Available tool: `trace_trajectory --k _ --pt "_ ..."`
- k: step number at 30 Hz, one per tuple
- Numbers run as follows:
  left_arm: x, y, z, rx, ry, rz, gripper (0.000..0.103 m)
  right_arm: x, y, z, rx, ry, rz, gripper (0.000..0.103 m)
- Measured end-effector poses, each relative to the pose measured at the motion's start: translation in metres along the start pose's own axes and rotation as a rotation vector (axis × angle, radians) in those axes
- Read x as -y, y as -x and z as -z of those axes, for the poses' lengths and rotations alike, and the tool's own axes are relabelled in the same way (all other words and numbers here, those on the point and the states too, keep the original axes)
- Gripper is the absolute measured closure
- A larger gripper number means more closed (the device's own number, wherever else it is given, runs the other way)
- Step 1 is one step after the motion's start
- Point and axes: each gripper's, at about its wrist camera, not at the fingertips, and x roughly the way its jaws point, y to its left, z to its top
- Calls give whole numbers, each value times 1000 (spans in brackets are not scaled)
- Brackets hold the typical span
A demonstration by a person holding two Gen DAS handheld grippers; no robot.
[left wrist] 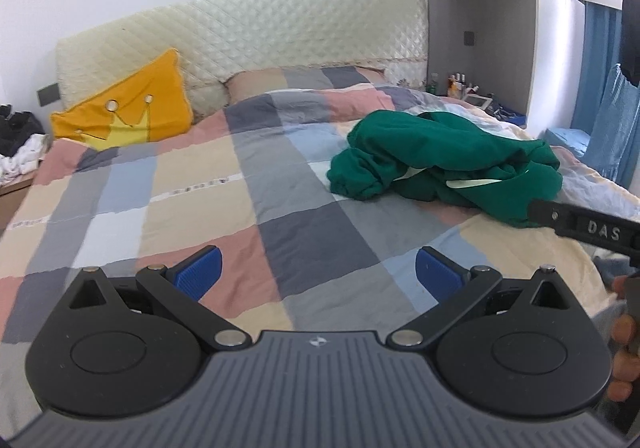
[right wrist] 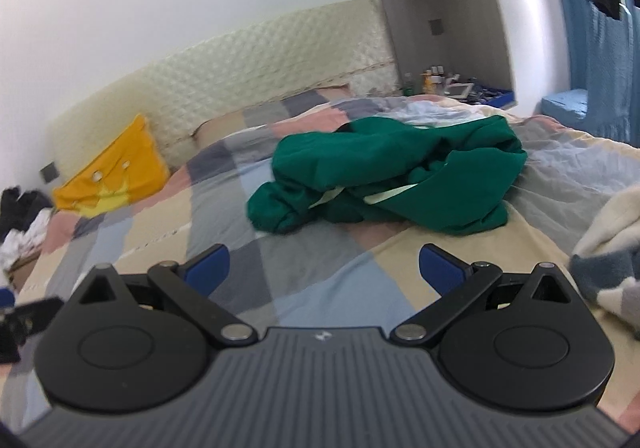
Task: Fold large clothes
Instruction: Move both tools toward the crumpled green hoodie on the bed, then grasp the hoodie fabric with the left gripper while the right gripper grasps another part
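Left wrist view: green garment (left wrist: 440, 164) lies crumpled in a heap on the bed, towards its right edge and roughly midway between headboard and foot. White strips (left wrist: 472, 182) show among its folds. It rests on a patchwork duvet (left wrist: 240, 184) of grey, pink, beige and pale blue squares, which covers the whole bed.

Left gripper (left wrist: 318, 272) hovers over the near part of the duvet, jaws spread wide, nothing between the blue pads (left wrist: 200, 276). It is well apart from the garment. Part of the right gripper (left wrist: 584, 232), black and lettered "DAS", enters from the right edge, its tip just beside the near edge of the garment; contact cannot be confirmed. Fingers of a hand (left wrist: 624, 332) show at the right margin.

Right wrist view: right gripper (right wrist: 324, 270) likewise stands wide, empty, above the duvet short of the garment (right wrist: 384, 180). This view is slightly blurred.

Surroundings: yellow cushion (left wrist: 124, 108) with a crown motif leans against the quilted cream headboard (left wrist: 248, 32) at the far left corner of the bed. Small bottles and a frame (left wrist: 468, 88) crowd a recessed shelf beyond the far right corner. Blue curtain (left wrist: 600, 96) hangs at right. White and grey fleece fabric (right wrist: 608, 248) lies at the bed's right edge. Black and white clothing (left wrist: 20, 144) is piled off the left edge.
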Motion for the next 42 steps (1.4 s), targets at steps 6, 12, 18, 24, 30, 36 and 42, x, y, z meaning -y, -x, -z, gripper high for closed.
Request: trace_trajectory --k 6,12,18,24,30,36,42 --pt "4 -51 -22 -11 6 36 0 10 -39 -33 43 -137 51 0" --pt "16 -108 -48 -17 -32 60 0 28 -85 -65 78 -265 103 0" --pt "37 -173 -64 -29 -71 109 0 54 -132 -66 86 -323 158 0" --pt "66 -251 -77 -56 -60 221 0 83 -168 -56 71 -413 203 1" --pt "98 -323 -87 -73 -28 323 0 106 -198 -43 39 -521 238 1" --pt "124 -385 -90 -124 22 474 0 127 -222 -31 18 -622 270 1" --pt "116 -437 -91 -183 362 671 1 135 -246 -18 -25 -660 284 22"
